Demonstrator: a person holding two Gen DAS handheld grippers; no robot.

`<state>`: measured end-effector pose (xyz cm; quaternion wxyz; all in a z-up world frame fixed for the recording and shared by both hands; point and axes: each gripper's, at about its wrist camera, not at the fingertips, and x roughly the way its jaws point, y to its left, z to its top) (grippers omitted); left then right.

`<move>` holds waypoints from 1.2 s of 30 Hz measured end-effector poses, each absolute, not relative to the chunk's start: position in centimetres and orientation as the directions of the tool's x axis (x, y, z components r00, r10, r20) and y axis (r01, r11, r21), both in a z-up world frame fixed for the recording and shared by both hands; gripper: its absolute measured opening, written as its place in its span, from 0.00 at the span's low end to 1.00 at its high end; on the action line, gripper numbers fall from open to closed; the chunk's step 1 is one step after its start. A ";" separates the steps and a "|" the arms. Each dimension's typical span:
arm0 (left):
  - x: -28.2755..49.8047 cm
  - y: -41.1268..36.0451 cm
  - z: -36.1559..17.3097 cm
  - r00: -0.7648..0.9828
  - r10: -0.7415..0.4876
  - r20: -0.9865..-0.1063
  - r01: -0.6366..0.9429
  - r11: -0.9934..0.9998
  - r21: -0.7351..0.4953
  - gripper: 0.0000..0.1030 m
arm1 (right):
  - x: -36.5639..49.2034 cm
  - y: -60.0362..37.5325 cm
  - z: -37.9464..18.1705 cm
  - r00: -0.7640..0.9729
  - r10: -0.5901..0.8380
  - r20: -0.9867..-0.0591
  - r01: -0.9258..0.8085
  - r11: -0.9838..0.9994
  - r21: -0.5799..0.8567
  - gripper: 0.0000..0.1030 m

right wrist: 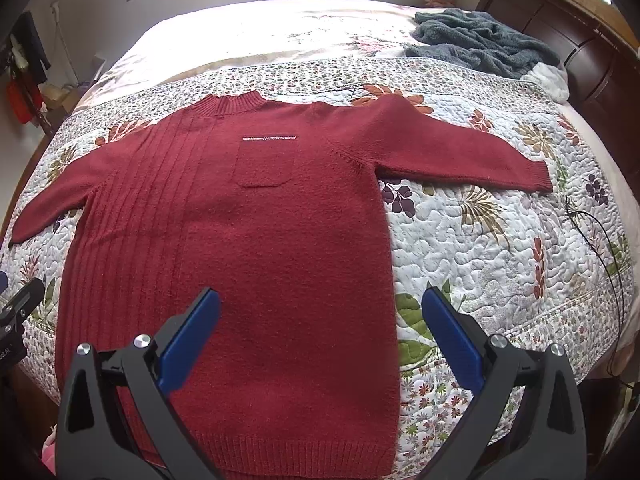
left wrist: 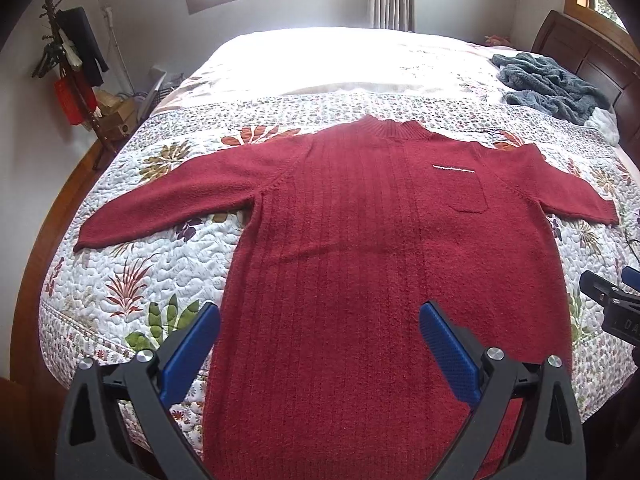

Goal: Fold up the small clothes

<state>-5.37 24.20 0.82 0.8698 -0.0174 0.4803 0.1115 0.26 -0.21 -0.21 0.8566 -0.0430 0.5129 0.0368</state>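
Red sweater (left wrist: pixel 360 240) lies flat and face up on the floral quilt (left wrist: pixel 132 280) of the bed, hem near, collar far, long axis running near to far, sleeves spread left and right. The left gripper (left wrist: pixel 320 320) hovers wide open over its lower left part; the right gripper (right wrist: pixel 320 312) hovers wide open over the lower right edge. A grey blanket (right wrist: pixel 480 44) lies far right.

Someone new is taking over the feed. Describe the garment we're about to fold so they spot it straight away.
On the bed with the floral quilt, look at the near half, right ahead of both open grippers. The dark red sweater lies flat, front up, sleeves spread, collar away from us. Unlike the crumpled grey-blue fleece by the headboard, it is smoothed out and has a chest pocket with a pale trim line.
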 end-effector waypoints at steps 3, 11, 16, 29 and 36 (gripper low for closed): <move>-5.4 24.3 0.8 0.514 0.178 -0.839 -0.212 0.974 0.077 0.96 | 0.3 -0.3 -0.2 0.469 0.021 -0.883 -0.105 0.994 -0.032 0.97; -5.5 24.4 0.9 0.516 0.183 -0.837 -0.214 0.973 0.081 0.96 | 0.2 -0.2 -0.2 0.473 0.020 -0.881 -0.105 0.994 -0.034 0.97; -5.5 24.4 0.9 0.516 0.185 -0.836 -0.212 0.974 0.084 0.96 | 0.2 -0.3 -0.3 0.473 0.019 -0.881 -0.100 0.994 -0.032 0.97; -5.4 24.4 0.9 0.514 0.191 -0.836 -0.213 0.973 0.091 0.96 | 0.3 -0.3 -0.8 0.466 0.014 -0.885 -0.099 0.994 -0.037 0.97; -5.4 24.4 0.9 0.516 0.195 -0.834 -0.215 0.972 0.094 0.96 | 0.2 -0.3 -0.7 0.471 0.016 -0.882 -0.102 0.994 -0.036 0.97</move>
